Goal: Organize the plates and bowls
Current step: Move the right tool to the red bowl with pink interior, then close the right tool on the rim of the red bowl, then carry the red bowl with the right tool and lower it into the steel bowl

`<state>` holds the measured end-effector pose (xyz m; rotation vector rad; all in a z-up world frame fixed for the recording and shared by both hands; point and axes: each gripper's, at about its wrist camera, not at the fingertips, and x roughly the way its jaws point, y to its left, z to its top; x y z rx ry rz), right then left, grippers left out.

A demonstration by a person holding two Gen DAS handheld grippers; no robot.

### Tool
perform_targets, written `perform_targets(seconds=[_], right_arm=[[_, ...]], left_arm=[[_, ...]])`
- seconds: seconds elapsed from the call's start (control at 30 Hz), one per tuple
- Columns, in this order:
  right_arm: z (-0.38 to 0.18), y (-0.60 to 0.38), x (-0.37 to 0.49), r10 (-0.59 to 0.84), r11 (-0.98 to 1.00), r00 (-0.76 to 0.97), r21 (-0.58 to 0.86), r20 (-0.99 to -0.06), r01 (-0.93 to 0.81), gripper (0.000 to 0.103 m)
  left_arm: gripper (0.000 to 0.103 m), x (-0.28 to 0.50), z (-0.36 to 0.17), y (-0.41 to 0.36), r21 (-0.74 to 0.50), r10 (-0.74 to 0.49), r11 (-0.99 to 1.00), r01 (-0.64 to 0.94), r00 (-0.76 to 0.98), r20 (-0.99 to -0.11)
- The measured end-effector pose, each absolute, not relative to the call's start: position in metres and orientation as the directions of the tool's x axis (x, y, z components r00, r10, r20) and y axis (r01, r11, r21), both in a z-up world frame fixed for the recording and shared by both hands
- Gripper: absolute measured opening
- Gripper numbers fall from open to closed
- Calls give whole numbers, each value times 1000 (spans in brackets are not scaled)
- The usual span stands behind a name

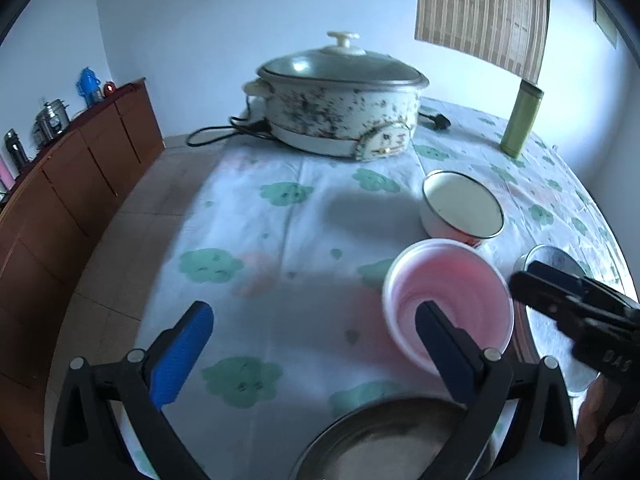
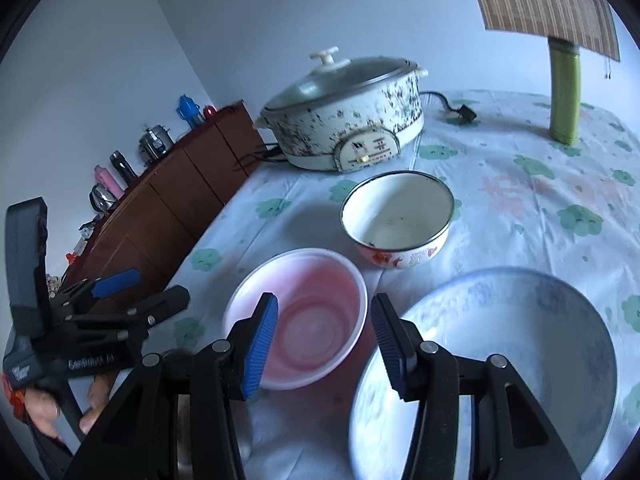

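1. Pale walls (image 2: 280, 8) and a brown sideboard (image 1: 76, 184) with bottles on top stood behind the worktop (image 1: 260, 240), which carried a white cloth printed with green flowers.
2. An electric cooker (image 1: 340, 108) with a lid sat at the far end; a green flask (image 1: 520, 120) stood upright to its right.
3. The white enamel bowl (image 2: 398, 218) rested between the cooker and the pink bowl (image 2: 300, 316), apart from both.
4. The large pale bowl (image 2: 500, 360) sat just right of the pink bowl; whether the rims touched could not be determined.
5. A steel plate (image 1: 380, 440) lay at the near edge, below the left tongs (image 1: 316, 352).
6. The left tongs were spread wide and held nothing; the right-hand pad overlapped the pink bowl in view.
7. The right tongs (image 2: 324, 344) were apart and held nothing, positioned above the near rims of the pink and pale bowls.
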<state>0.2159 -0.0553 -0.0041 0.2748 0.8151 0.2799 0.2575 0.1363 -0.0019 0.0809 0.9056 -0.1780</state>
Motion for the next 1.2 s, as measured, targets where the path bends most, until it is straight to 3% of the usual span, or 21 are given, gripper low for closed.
perform_targets(seconds=[0.23, 0.6, 0.7, 0.77, 0.8, 0.93, 1.07, 1.2], right_arm=[[-24, -54, 244, 338, 935, 603, 329, -722, -130, 38], [-33, -35, 254, 255, 964, 565, 251, -785, -87, 38], [-33, -32, 257, 245, 967, 572, 235, -783, -92, 37], [-35, -30, 259, 253, 966, 562, 240, -788, -98, 25], [-37, -28, 260, 260, 964, 555, 244, -790, -103, 23], [-40, -21, 259, 278, 960, 556, 248, -783, -131, 19], [-40, -16, 256, 261, 965, 575, 223, -775, -137, 19], [-41, -17, 254, 256, 966, 591, 225, -765, -127, 17]], left_arm=[[97, 283, -10, 124, -48, -119, 989, 143, 550, -827], [94, 299, -30, 130, -28, -62, 997, 74, 499, -864], [81, 301, -39, 127, -78, -114, 992, 97, 455, -883], [66, 300, -44, 123, -86, -130, 989, 121, 433, -892], [62, 299, -45, 122, -90, -137, 988, 128, 427, -894], [30, 295, -44, 125, -144, -191, 979, 144, 411, -891], [14, 294, -46, 126, -186, -235, 970, 155, 409, -882], [14, 297, -49, 126, -219, -266, 962, 160, 403, -876]])
